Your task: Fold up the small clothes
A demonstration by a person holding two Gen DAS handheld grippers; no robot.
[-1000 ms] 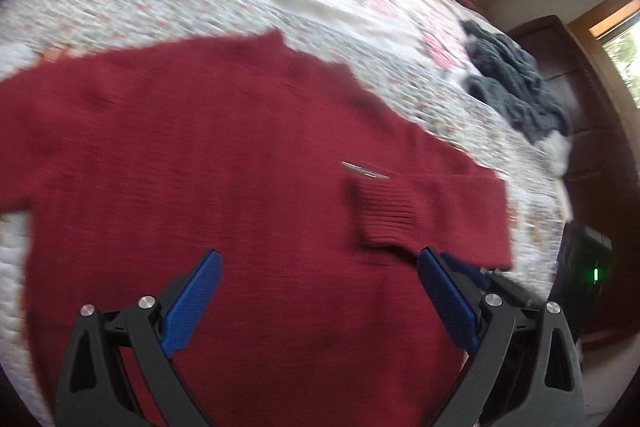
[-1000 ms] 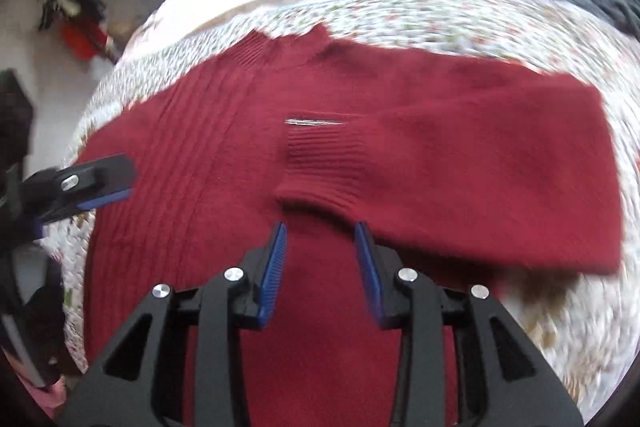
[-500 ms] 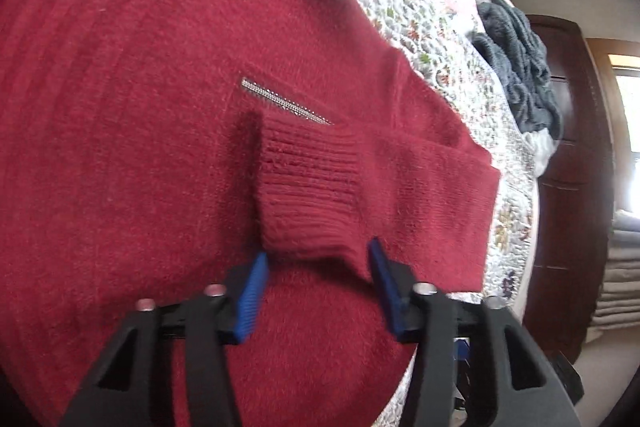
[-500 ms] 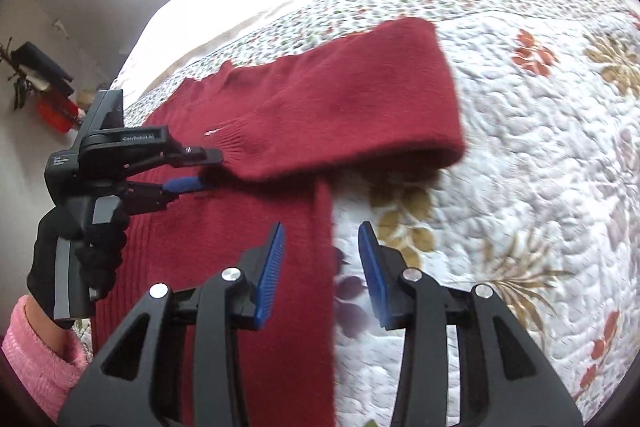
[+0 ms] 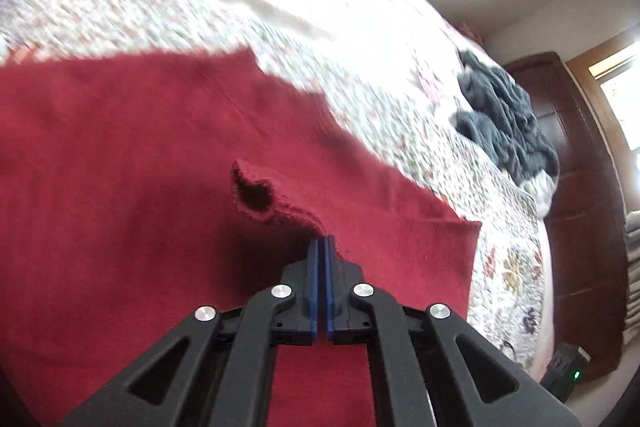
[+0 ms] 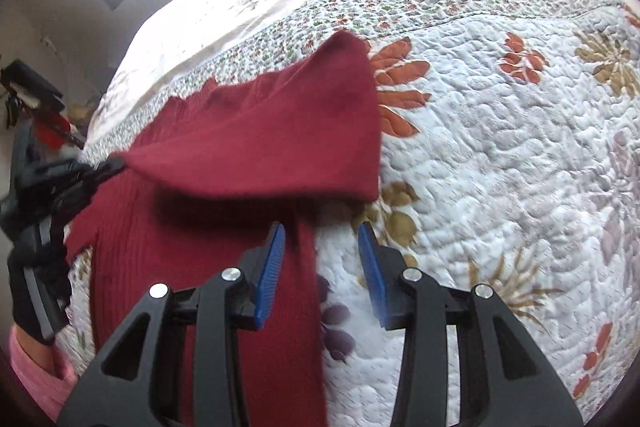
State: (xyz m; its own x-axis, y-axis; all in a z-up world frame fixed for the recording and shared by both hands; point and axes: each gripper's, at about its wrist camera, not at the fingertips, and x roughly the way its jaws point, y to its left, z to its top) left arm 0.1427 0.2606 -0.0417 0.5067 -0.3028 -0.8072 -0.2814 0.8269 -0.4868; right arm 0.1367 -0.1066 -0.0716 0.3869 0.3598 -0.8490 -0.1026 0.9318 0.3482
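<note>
A dark red knit sweater [image 5: 120,155] lies spread on the floral quilt. Its sleeve [image 6: 272,139] is folded across the body. My left gripper [image 5: 322,247] is shut on the sleeve cuff [image 5: 272,203] and holds it raised off the body, so the cuff opening gapes. In the right wrist view the left gripper [image 6: 108,167] pinches the cuff at the far left, held by a gloved hand [image 6: 36,267] with a pink sleeve. My right gripper [image 6: 320,247] stands open just over the sweater's side edge [image 6: 304,267], below the sleeve fold, with nothing between its fingers.
A grey fleece garment [image 5: 504,119] lies heaped at the far end of the quilt [image 6: 500,115]. A dark wooden wardrobe [image 5: 580,179] stands beyond the bed, with a small black device with a green light [image 5: 568,373] on the floor.
My left gripper has shut on the sleeve cuff and lifted it off the sweater's body. The right gripper has stayed open near the sweater's side edge.
</note>
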